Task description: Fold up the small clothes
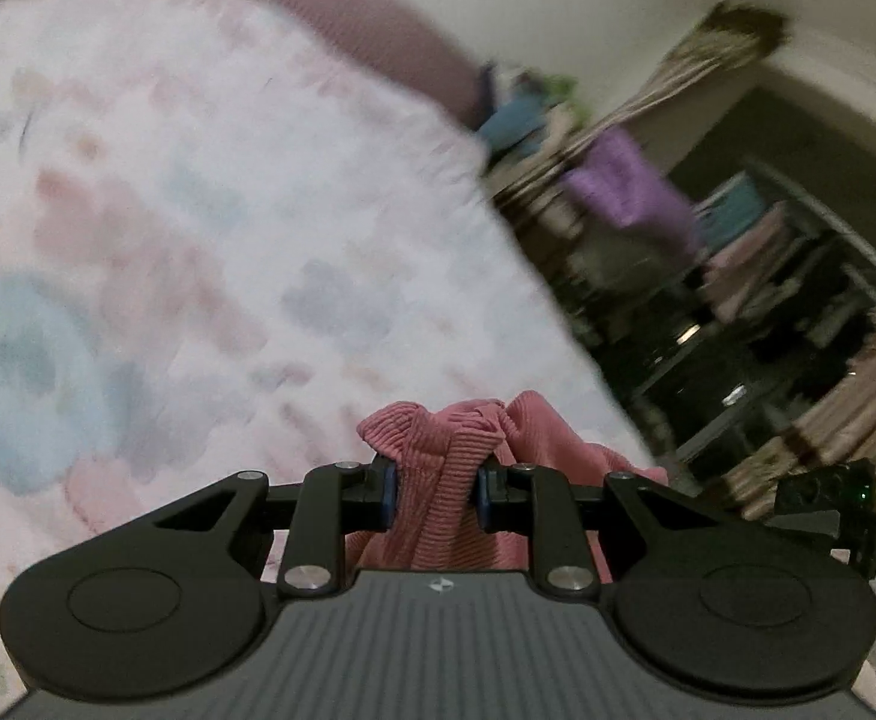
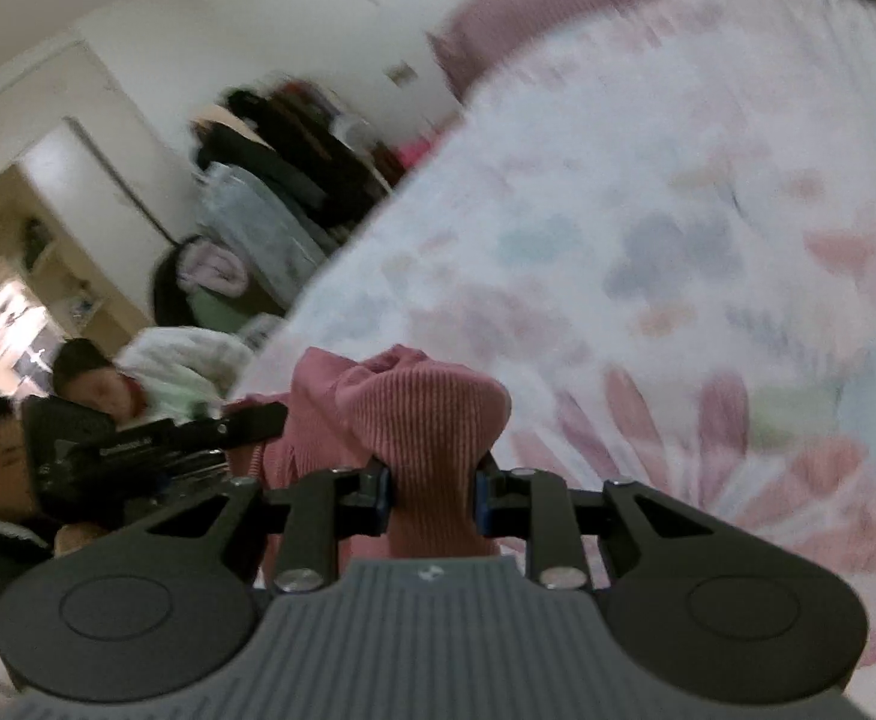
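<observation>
Left wrist view: my left gripper (image 1: 436, 493) has its two blue-padded fingers (image 1: 387, 495) pressed onto a bunched fold of the pink ribbed knit garment (image 1: 438, 450). The cloth fills the gap between the pads, puffs up in ruffles just beyond the fingertips, and trails off to the right. Beneath it lies the white bedspread with a pastel floral print (image 1: 198, 210), blurred. A mauve padded headboard (image 1: 378, 30) runs along the far edge of the bedspread. Shelves of folded clothes (image 1: 768, 252) stand to the right.

Right wrist view: my right gripper (image 2: 435, 495) is likewise clamped on the same pink garment (image 2: 432, 420); a rounded ribbed bulge rises between and above the pads, and more cloth spills to the left. There the black body of the other gripper (image 2: 138, 450) meets the cloth. Two people (image 2: 96, 384) show at the left edge, with dark hanging clothes (image 2: 282, 144) behind them.
</observation>
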A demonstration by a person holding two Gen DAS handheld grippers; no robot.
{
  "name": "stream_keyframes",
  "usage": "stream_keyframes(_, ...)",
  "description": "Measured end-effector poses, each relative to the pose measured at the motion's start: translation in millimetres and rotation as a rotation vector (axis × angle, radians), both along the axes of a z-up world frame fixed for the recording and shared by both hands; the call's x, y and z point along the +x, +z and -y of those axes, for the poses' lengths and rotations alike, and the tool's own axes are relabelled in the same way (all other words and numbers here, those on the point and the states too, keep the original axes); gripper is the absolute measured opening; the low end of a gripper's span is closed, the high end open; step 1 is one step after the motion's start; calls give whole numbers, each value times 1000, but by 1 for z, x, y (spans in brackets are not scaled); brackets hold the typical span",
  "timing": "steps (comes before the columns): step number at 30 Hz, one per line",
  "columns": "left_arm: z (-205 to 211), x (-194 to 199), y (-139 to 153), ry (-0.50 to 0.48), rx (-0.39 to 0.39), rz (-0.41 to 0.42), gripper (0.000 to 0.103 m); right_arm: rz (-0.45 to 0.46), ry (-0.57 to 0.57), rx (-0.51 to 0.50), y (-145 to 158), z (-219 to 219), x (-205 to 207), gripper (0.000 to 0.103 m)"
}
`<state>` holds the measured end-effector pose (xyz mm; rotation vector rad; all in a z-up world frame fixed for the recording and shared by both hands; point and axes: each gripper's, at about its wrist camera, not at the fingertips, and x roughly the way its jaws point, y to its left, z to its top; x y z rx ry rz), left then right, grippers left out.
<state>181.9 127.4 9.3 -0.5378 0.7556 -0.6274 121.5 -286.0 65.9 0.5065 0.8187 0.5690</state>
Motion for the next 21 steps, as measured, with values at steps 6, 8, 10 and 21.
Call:
stream_keyframes(6,20,72,-42,8,65,-83,25,-99,-50,-67,-67,-12,76,21)
stream_keyframes(8,26,94,-54,9,117,-111,25,-126,-53,-69,-83,-16,98,21)
stream_keyframes(10,28,110,-73,-1,157,-162,25,-163,-69,-66,-102,-15,115,22)
stream_keyframes(21,28,114,-99,-16,339,-189,56,-266,-190,-125,-153,-8,142,55)
